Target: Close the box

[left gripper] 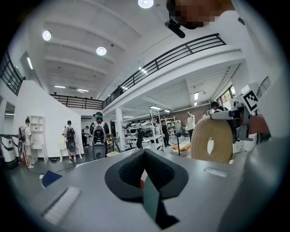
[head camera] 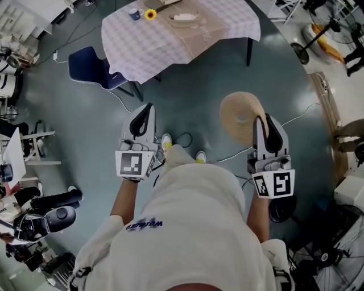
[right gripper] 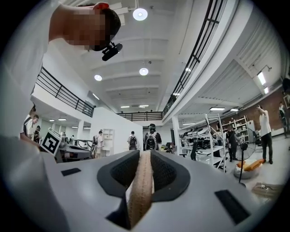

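Note:
My right gripper [head camera: 265, 126] [right gripper: 141, 159] is shut on the rim of a round tan woven lid [head camera: 241, 116] [right gripper: 139, 195], held edge-on between its pads. From the left gripper view the same lid [left gripper: 212, 140] stands upright as a disc with a hole in its middle. My left gripper [head camera: 142, 116] [left gripper: 145, 159] has its jaws together; a thin green strip shows at their seam, and I cannot tell what it is. Both grippers are held out in front of the person's body, above the floor. A shallow woven box [head camera: 185, 19] lies on the far table [head camera: 153, 45].
The table wears a checked cloth and carries a blue mug [head camera: 133, 13] and a sunflower [head camera: 150, 14]. A blue chair [head camera: 91, 67] stands at its left. Cables [head camera: 185, 138] run over the floor by the person's feet. Equipment crowds the left and right edges.

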The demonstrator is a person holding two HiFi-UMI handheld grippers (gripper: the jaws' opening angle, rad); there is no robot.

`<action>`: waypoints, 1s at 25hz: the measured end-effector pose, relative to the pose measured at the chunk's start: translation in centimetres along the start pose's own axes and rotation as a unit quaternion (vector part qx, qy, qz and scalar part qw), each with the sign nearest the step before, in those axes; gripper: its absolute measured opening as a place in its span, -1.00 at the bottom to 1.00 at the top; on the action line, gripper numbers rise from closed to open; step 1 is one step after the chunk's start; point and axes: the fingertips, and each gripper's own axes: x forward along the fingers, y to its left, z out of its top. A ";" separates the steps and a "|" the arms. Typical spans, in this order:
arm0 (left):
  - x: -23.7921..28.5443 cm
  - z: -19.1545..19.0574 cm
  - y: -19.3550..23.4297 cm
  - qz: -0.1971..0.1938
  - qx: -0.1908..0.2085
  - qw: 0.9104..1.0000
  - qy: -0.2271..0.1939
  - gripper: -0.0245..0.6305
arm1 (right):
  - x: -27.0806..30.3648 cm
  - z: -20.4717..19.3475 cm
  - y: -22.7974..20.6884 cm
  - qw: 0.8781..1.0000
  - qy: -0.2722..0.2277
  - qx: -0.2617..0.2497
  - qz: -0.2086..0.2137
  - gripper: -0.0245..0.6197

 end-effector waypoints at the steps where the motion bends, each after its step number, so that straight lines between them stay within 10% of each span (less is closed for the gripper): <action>1: -0.1 0.0 -0.2 0.001 0.001 1.000 0.000 -0.92 | -0.2 -0.1 -0.4 1.000 0.000 0.007 -0.006 -0.68; 25: -1.6 -1.1 -1.9 0.010 -0.003 1.000 0.027 -0.92 | -2.2 -1.8 -0.5 0.999 0.032 0.005 0.004 -0.70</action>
